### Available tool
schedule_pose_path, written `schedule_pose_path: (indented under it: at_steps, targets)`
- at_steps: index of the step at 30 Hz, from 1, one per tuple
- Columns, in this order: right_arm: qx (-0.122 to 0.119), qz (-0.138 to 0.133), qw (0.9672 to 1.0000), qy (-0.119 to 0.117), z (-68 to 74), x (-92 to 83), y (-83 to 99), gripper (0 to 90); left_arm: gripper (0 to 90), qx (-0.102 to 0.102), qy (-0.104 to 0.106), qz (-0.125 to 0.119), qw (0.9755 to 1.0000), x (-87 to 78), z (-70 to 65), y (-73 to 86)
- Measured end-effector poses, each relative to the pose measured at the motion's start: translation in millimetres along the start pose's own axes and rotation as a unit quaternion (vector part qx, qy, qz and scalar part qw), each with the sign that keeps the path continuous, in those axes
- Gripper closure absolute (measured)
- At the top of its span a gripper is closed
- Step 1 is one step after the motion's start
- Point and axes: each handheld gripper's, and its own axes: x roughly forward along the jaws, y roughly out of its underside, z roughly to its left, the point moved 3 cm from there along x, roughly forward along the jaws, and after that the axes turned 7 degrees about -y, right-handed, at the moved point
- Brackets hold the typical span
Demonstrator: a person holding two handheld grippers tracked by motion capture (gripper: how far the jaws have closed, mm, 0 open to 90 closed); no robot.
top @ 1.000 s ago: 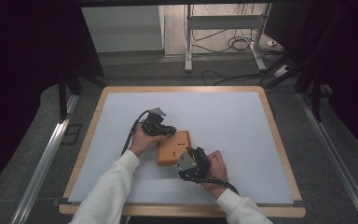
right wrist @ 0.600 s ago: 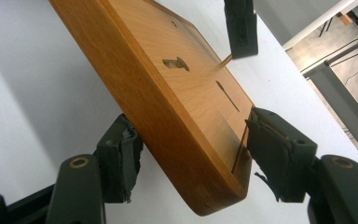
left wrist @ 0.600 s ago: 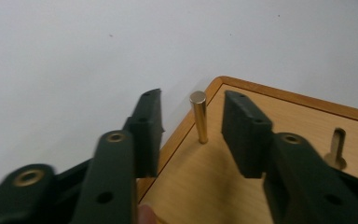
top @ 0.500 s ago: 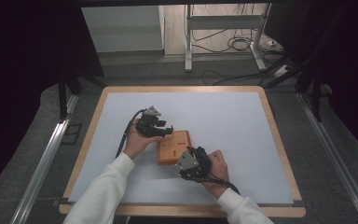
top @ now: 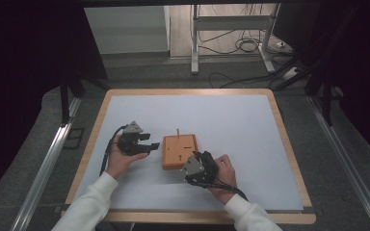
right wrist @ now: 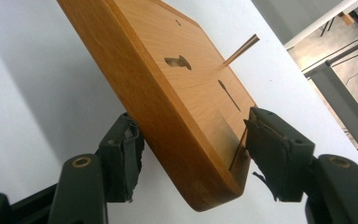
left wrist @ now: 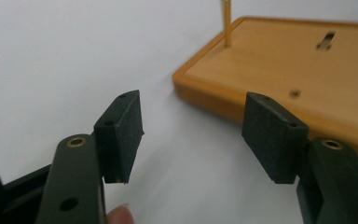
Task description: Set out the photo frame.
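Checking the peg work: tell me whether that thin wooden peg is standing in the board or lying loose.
Standing: the peg rises upright from the wooden board near its far left corner.

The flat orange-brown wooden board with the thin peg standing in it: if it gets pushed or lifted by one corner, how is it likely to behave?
The flat orange-brown wooden board looks rigid, so it should probably move as one piece without flexing. Lying low and wide on the white table surface, it would likely slide rather than tip. The thin upright wooden peg seems the fragile part and might snap if knocked.
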Motion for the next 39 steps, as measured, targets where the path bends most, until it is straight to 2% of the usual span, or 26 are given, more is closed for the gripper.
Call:
schedule_pose_path:
  at_steps: [3,6,8,11,21,29,39]
  targets:
    - [-0.002,-0.002,1.0,0.003,-1.1,-1.4,-0.2,39.4,37.5,0.012,-0.009,0.008,0.9999,-6.3,-1.4,12.9]
    - [-0.003,-0.001,1.0,0.003,-1.4,-1.6,-0.1,39.5,37.4,0.019,-0.012,0.011,0.9997,-8.7,-4.3,17.9]
    - [-0.004,-0.001,1.0,0.004,-1.9,-1.7,-0.3,39.8,37.4,0.034,-0.015,0.017,0.9992,-10.3,-8.9,21.6]
    - [-0.005,0.0,1.0,0.006,-2.3,-2.3,-0.6,40.3,37.3,0.043,-0.018,0.02,0.9987,-9.6,-11.7,23.4]
    - [-0.005,0.0,1.0,0.006,-3.2,-2.1,-0.6,40.4,37.3,0.043,-0.011,0.025,0.9987,-7.1,-15.3,23.7]
    - [-0.008,0.005,0.9999,0.009,-4.2,-1.8,-1.6,41.6,37.1,0.052,-0.012,0.031,0.9981,-5.9,-18.0,24.5]
    - [-0.016,0.009,0.9998,0.011,-11.5,-2.5,-12.2,46.5,37.1,0.051,-0.008,0.034,0.9981,-2.9,-17.6,25.5]
